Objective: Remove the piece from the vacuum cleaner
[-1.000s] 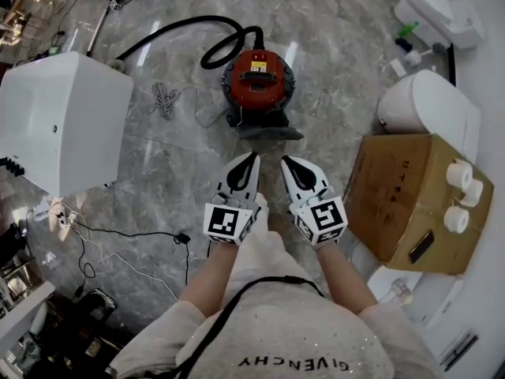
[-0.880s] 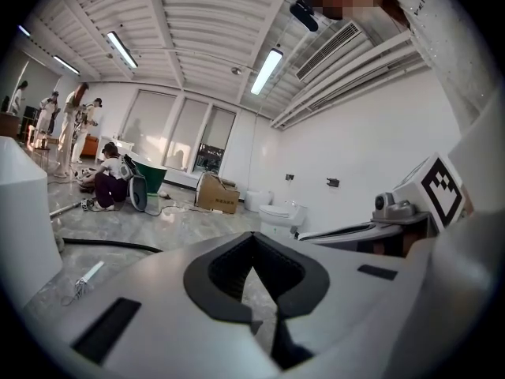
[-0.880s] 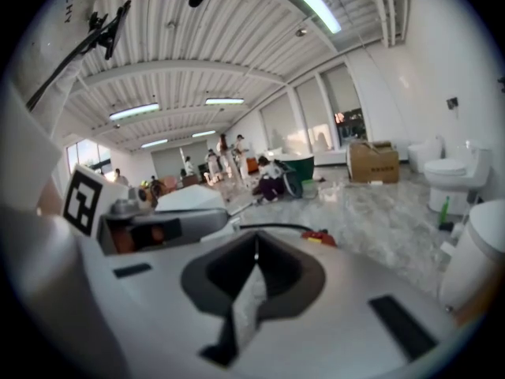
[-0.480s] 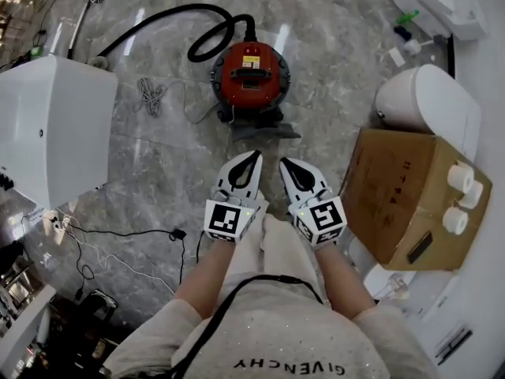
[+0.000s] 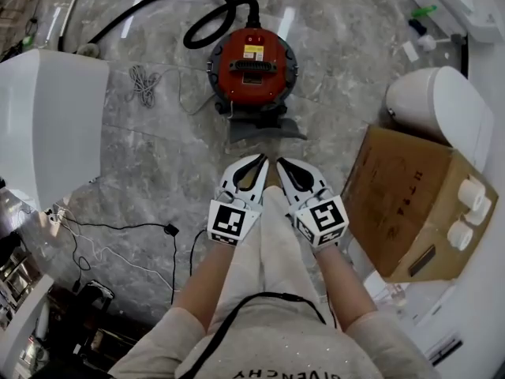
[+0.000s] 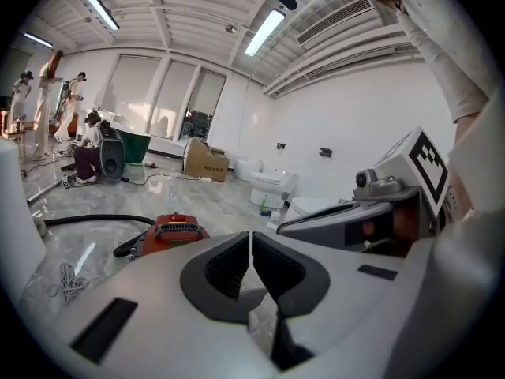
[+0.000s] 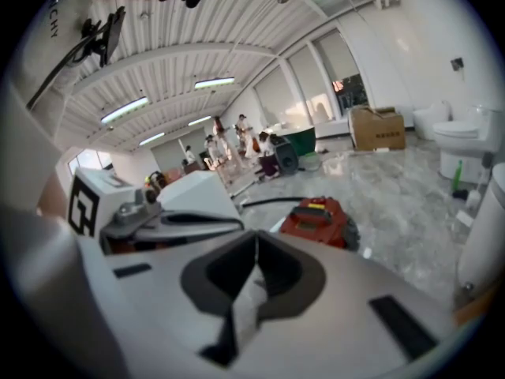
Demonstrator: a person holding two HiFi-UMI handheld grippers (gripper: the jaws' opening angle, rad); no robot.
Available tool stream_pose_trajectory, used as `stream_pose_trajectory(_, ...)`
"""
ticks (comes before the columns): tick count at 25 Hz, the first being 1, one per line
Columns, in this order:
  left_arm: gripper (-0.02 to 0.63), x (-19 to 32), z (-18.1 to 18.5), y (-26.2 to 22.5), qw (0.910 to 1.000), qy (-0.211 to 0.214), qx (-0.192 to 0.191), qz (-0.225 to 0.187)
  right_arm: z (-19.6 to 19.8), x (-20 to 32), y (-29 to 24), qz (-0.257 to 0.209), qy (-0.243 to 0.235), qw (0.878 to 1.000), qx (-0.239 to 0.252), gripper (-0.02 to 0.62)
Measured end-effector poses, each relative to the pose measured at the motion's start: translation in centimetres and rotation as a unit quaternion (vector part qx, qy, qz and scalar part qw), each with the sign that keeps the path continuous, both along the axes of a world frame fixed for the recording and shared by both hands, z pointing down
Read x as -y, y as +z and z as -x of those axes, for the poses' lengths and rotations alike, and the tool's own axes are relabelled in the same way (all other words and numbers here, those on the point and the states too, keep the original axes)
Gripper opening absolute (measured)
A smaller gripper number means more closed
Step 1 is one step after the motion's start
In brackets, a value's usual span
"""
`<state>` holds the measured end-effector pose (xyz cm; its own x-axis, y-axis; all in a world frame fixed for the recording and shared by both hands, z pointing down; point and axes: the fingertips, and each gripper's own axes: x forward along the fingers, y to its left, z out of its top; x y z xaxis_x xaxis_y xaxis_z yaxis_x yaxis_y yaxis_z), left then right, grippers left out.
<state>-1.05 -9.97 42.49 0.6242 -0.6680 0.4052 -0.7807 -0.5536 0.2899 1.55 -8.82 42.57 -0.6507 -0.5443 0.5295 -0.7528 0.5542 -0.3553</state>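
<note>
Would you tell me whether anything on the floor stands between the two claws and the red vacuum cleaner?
Nothing visible does. The left claw and right claw are shut and empty, facing the vacuum cleaner across bare floor. The coiled cord lies off to the left, the cardboard box to the right.

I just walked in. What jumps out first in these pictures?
The red vacuum cleaner stands out on the grey marble floor, its black hose curling away behind it. Just short of it, the left tool and right tool point at it side by side, both shut and empty. A cardboard box sits to the right.
</note>
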Motion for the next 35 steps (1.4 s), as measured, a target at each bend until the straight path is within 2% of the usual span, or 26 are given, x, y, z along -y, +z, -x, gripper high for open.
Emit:
stream_pose_trajectory(5, 0.021, 1.2, 0.4, 3.2, 0.9997, -0.022, 0.013, -0.001, -0.3, 0.4, 3.7, 0.002, -0.024, 1.0, -0.019, 0.014)
stream_pose_trajectory(11, 0.021, 1.5, 0.1, 7.2, 0.9989, -0.022, 0.041, 0.009, -1.0, 0.8, 7.4, 0.007, -0.034, 0.999, -0.032, 0.014)
stream_pose_trajectory(15, 0.021, 1.2, -0.8, 9.5, 0.998, 0.003, 0.063, 0.01, -0.9, 1.0, 9.4, 0.007, -0.052, 0.998, -0.044, 0.014)
stream_pose_trajectory(19, 0.021, 1.3, -1.6, 11.0, 0.9945, 0.04, 0.097, -0.005, -0.7, 1.1, 11.1, 0.0, -0.078, 0.995, -0.059, 0.014)
stream_pose_trajectory(23, 0.023, 1.2, -1.8, 13.1, 0.9905, 0.048, 0.129, -0.005, -1.0, 1.1, 13.1, 0.003, -0.092, 0.993, -0.07, 0.014)
stream_pose_trajectory(26, 0.023, 1.5, -1.3, 14.8, 0.9867, 0.048, 0.156, -0.002, -1.4, 1.5, 14.9, -0.003, -0.105, 0.99, -0.092, 0.014)
stream_pose_trajectory(30, 0.023, 1.6, -0.4, 16.9, 0.9795, 0.039, 0.197, 0.007, -2.3, 1.6, 17.1, -0.006, -0.123, 0.981, -0.147, 0.015)
stream_pose_trajectory(35, 0.023, 1.4, 0.3, 18.8, 0.9639, 0.035, 0.264, 0.006, -3.0, 1.8, 19.3, -0.017, -0.132, 0.97, -0.203, 0.027)
